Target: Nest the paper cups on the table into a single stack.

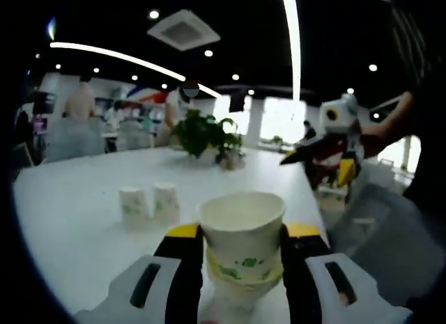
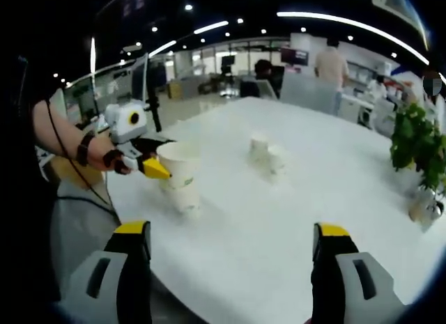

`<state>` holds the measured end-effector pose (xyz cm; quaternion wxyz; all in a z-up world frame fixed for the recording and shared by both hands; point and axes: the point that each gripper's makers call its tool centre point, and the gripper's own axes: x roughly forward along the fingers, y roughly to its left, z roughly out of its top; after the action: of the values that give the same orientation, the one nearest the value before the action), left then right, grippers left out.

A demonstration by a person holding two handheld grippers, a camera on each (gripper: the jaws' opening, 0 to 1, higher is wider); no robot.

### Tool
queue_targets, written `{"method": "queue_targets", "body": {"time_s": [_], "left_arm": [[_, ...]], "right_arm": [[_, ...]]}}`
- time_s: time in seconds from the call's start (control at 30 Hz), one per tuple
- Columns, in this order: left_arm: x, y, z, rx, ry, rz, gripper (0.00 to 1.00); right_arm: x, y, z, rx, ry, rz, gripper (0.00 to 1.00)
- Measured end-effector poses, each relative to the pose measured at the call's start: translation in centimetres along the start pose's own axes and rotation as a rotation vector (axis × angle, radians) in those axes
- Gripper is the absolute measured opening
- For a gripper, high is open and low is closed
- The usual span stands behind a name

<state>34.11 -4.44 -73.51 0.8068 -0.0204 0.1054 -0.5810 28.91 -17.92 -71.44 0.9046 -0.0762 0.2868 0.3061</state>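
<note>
My left gripper (image 1: pixel 242 249) is shut on a stack of nested white paper cups (image 1: pixel 242 242) with green print, held upright just above the white table (image 1: pixel 83 219). Two more upside-down paper cups (image 1: pixel 148 206) stand side by side farther out on the table. In the right gripper view the same stack (image 2: pixel 180 174) sits in the left gripper (image 2: pixel 143 160) at the left, and the two loose cups (image 2: pixel 267 153) stand mid-table. My right gripper (image 2: pixel 232 251) is open with nothing between its jaws; it also appears at the right of the left gripper view (image 1: pixel 317 157).
A potted green plant (image 1: pixel 207 136) stands at the far side of the table, and shows again (image 2: pixel 418 153) at the right edge. Chairs (image 1: pixel 73 137) and people stand beyond the table. A grey chair (image 1: pixel 390 240) is close at the right.
</note>
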Motion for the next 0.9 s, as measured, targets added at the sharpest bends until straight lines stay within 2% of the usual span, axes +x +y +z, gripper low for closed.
{"method": "queue_targets", "body": {"time_s": [0.3,0.5,0.9], "left_arm": [[-0.3,-0.7,-1.0,0.021,0.042,-0.008,0.43],[-0.5,-1.0,-1.7,0.010,0.087,-0.009,0.51],[-1.5,-0.8,-1.5,-0.020,0.085,0.011,0.56]], "right_arm": [[0.1,0.3,0.0,-0.002,0.000,0.009,0.94],[0.2,0.7,0.1,-0.008,-0.003,0.019,0.94],[0.6,0.8,0.6,-0.014,-0.018,0.025,0.94]]}}
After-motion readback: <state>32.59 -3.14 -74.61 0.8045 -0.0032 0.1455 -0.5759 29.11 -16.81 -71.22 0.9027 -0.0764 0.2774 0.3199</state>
